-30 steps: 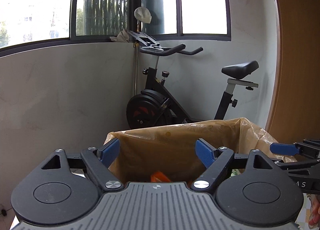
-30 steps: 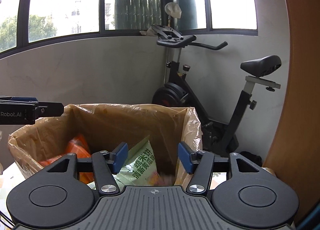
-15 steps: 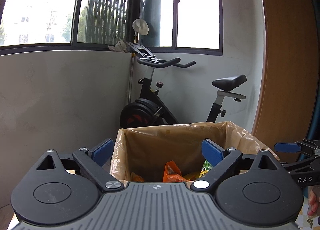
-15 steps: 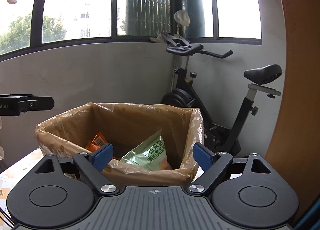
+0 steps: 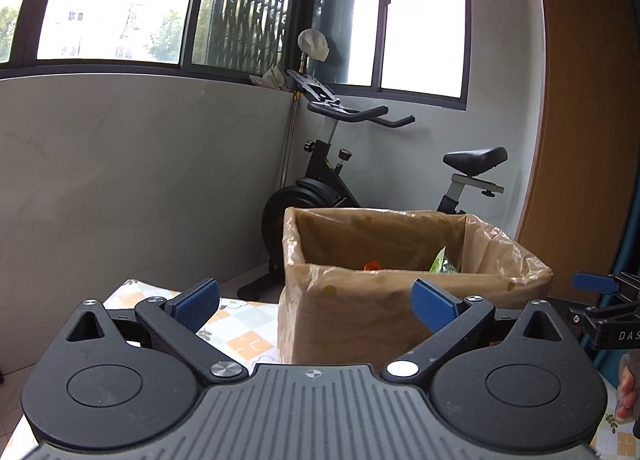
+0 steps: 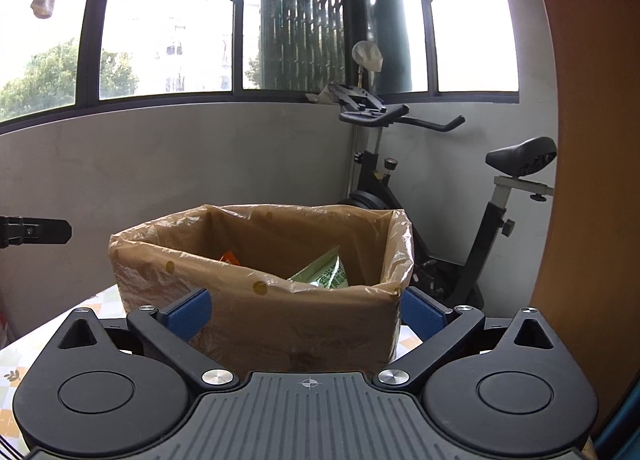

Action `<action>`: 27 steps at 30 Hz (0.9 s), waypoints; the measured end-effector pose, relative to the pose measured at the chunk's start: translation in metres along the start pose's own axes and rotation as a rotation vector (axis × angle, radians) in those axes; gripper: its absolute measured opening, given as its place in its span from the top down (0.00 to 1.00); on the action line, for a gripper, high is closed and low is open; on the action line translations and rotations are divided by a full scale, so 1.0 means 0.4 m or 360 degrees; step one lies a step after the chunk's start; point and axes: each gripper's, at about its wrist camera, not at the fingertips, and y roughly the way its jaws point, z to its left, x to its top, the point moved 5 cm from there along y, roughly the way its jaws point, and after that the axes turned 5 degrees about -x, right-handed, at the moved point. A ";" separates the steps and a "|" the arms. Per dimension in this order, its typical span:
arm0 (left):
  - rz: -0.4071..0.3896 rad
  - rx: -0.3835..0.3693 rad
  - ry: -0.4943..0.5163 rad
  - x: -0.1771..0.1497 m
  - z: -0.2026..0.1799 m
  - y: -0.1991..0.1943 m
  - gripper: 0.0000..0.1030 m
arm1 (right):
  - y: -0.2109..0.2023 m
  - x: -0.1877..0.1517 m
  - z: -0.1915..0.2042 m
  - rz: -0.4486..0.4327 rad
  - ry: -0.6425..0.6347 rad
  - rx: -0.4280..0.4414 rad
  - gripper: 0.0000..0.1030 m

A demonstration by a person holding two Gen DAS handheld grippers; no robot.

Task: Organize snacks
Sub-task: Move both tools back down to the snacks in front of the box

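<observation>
A box lined with a tan plastic bag (image 5: 360, 312) (image 6: 280, 324) stands on the patterned table. Inside it a green snack packet (image 6: 326, 274) (image 5: 440, 263) and an orange packet (image 6: 230, 258) (image 5: 372, 265) poke up. My left gripper (image 5: 316, 300) is open and empty, in front of the box and a little to its left. My right gripper (image 6: 306, 310) is open and empty, its blue pads (image 6: 188, 312) level with the box's near wall. The right gripper also shows at the right edge of the left wrist view (image 5: 600, 300), and the left one at the left edge of the right wrist view (image 6: 36, 232).
The table carries a checked floral cloth (image 5: 240, 324). A black exercise bike (image 5: 340, 180) (image 6: 440, 200) stands behind the box by the grey wall below the windows. A brown wooden panel (image 6: 592, 180) is on the right.
Both grippers have pulled back and up from over the box, so its near wall now shows. The right gripper's jaws have spread wider.
</observation>
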 end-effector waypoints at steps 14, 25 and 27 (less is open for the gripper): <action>0.0346 0.0087 -0.0023 -0.229 0.026 -0.030 0.00 | 0.005 -0.243 0.032 0.0213 0.0113 -0.0047 0.03; 0.0614 -0.0046 0.0122 -0.406 -0.009 -0.014 0.10 | -0.006 -0.418 0.089 0.0406 0.0098 -0.0062 0.03; 0.0643 -0.0072 0.0145 -0.425 -0.011 -0.017 0.13 | -0.006 -0.433 0.096 0.0422 0.0068 -0.0073 0.03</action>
